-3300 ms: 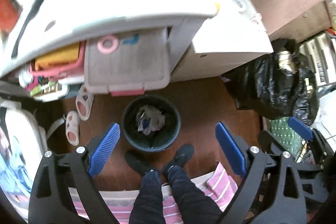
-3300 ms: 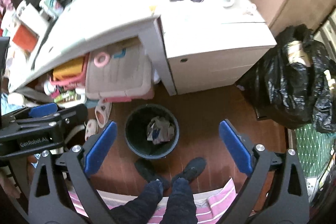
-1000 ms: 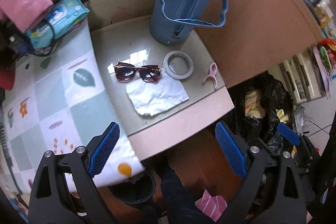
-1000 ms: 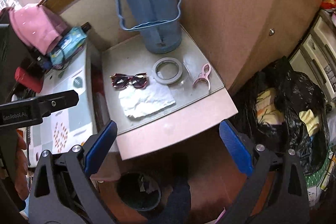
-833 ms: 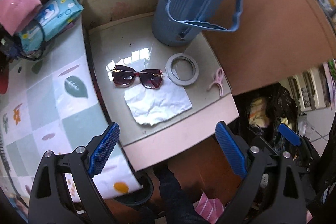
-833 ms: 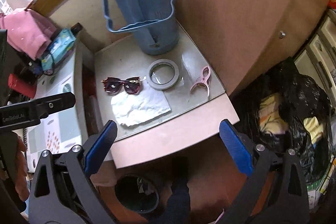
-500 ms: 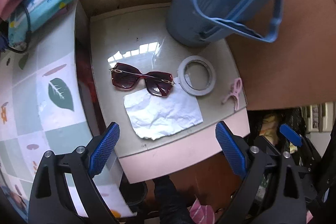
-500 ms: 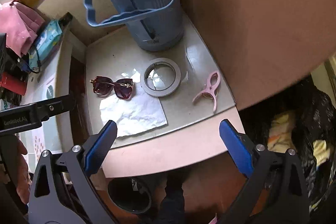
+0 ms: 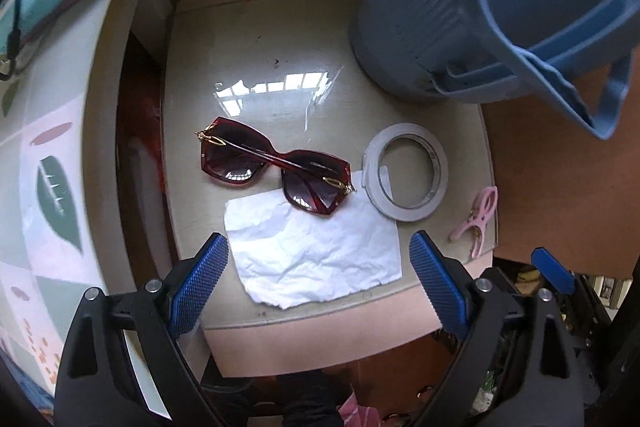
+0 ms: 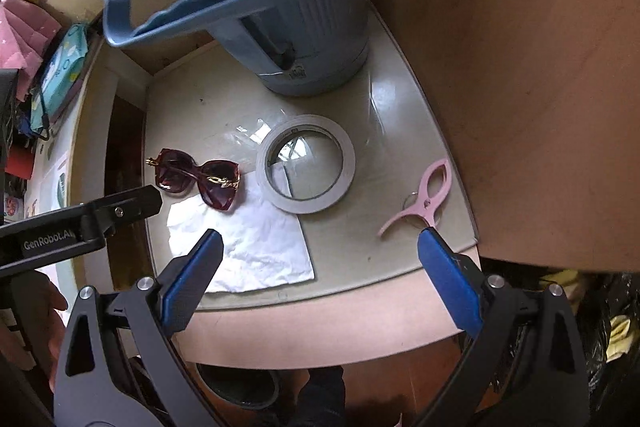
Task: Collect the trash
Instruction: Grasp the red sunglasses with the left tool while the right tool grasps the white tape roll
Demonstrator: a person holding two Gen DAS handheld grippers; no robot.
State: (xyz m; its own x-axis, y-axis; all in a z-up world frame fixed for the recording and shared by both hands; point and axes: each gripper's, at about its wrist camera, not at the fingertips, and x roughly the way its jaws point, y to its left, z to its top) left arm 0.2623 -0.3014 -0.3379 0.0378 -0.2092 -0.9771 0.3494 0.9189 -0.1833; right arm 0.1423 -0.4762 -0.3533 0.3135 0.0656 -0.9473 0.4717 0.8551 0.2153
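A crumpled white paper sheet (image 9: pixel 316 259) lies flat on the glass-topped cabinet (image 9: pixel 224 75), near its front edge; it also shows in the right wrist view (image 10: pixel 248 247). My left gripper (image 9: pixel 318 247) is open and empty, its jaws standing either side of the paper just above it. My right gripper (image 10: pixel 320 239) is open and empty, over the paper's right part and the cabinet's front edge. A dark trash bin (image 10: pixel 236 387) is on the floor below the cabinet, partly hidden.
Dark red sunglasses (image 9: pixel 276 167) overlap the paper's far edge. A tape roll (image 9: pixel 404 175) lies right of them, a pink clip (image 9: pixel 478 213) further right. A tall blue thermos jug (image 9: pixel 480 3) stands at the back. A patterned table (image 9: pixel 48 147) adjoins on the left.
Both grippers have moved down and closer to the cabinet top; the paper, sunglasses and tape now fill more of each view. Nothing on the cabinet has moved.
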